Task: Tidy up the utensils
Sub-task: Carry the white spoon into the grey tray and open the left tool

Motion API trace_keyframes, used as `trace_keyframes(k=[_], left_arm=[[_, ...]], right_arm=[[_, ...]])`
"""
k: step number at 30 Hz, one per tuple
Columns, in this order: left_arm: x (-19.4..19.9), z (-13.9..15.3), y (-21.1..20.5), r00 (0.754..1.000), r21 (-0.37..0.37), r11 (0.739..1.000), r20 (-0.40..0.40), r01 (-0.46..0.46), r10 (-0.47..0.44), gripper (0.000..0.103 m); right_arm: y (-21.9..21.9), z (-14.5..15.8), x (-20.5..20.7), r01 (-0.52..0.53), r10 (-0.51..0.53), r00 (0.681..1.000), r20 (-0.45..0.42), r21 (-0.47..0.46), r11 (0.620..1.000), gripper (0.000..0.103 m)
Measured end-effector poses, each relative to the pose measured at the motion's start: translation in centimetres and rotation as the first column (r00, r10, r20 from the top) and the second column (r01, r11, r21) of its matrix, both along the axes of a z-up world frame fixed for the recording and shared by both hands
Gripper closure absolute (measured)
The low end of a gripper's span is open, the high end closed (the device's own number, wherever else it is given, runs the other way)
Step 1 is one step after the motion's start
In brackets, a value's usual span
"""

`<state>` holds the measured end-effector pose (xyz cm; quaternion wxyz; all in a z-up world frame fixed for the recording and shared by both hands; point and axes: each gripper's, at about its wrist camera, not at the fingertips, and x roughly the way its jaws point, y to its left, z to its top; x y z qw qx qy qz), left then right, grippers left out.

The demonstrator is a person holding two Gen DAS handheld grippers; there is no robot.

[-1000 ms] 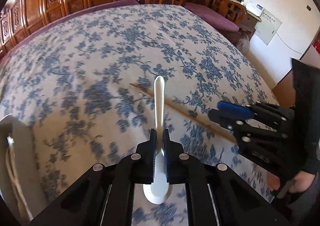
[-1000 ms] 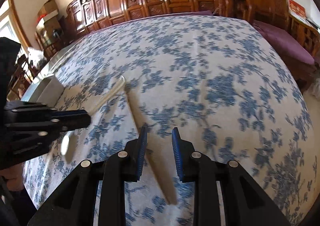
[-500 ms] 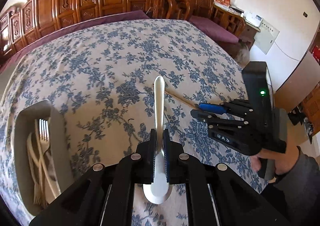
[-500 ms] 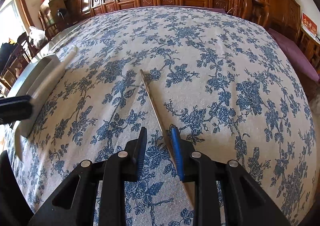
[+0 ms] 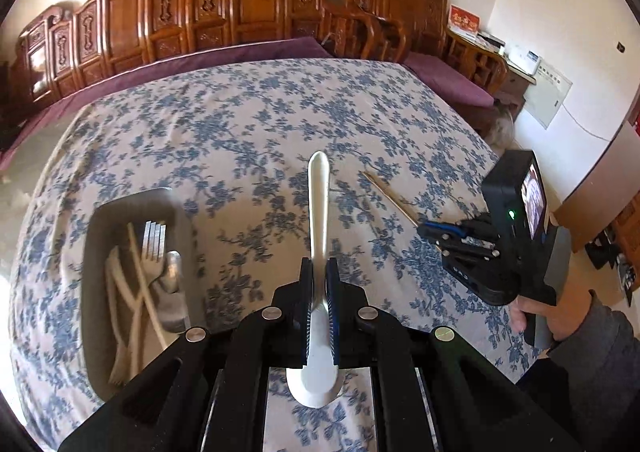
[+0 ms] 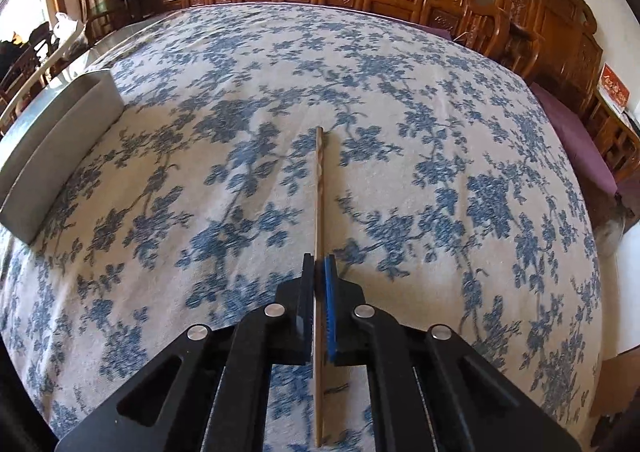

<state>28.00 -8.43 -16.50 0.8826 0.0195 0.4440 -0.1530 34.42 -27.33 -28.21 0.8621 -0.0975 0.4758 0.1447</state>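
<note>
The left gripper (image 5: 319,276) has its fingers (image 5: 306,292) closed on a white spoon (image 5: 319,220), gripping it along the handle; the handle points away from the camera and the bowl sits back between the gripper's arms, above the worktop (image 5: 240,124), which is covered by a blue floral cloth. To the left of the spoon, a grey tray (image 5: 92,236) rests on the cloth with a metal fork (image 5: 154,240), a metal spoon, and several pale utensils lying in it (the pale ones are blurred and hard to tell apart).

The right gripper (image 6: 319,272) has its fingers (image 6: 330,292) pinched narrow on a wooden chopstick (image 6: 319,188), which runs straight forward from between them over the cloth and also sticks out behind them toward the camera. In the right wrist view the tray (image 6: 60,140) shows only its outer wall, well apart to the left of the chopstick.

In the left wrist view the right gripper (image 5: 430,230) appears to the right of the spoon, the chopstick (image 5: 388,198) extending from its tip, and the person's hand (image 5: 560,316) grips its handle. Carved wooden furniture (image 5: 256,8) lines the far side of the worktop.
</note>
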Motion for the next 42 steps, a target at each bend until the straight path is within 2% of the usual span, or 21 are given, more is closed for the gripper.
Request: trace_keyframes(k=[10,18,25,31,34,42], left_arm=[[-1.1,1.5,3.5,0.999,0.017,0.999,0.025,-0.043,0.043,0.097],[-0.8,1.8,6.6,0.996,0.022,0.996,0.032,-0.088,0.087,0.097],[0.6,0.3,9.5,0.989,0.008,0.989,0.006,-0.148,0.148,0.097],[2.1,-1.7,11.4,0.983,0.041,0.982,-0.019,-0.183,0.183,0.097],[3.3,-3.8,12.2,0.974,0.036,0.977,-0.07,-0.212,0.214,0.097],[4.4,-6.9,13.7,0.956,0.069,0.962,-0.117,-0.263,0.27,0.097]], right_arm=[[4.2,2.6,-2.4,-0.098,0.095,0.994,0.052,0.07,0.993,0.097],[6.9,4.8,-3.9,-0.171,0.159,0.984,0.083,0.177,0.969,0.097],[7.3,7.0,-5.2,-0.205,0.178,0.975,0.134,0.229,0.952,0.097],[7.0,6.6,-5.0,-0.208,0.182,0.975,0.127,0.241,0.948,0.097],[6.8,6.4,-4.8,-0.205,0.18,0.976,0.121,0.241,0.949,0.097],[6.8,6.0,-4.6,-0.201,0.178,0.977,0.115,0.239,0.95,0.097]])
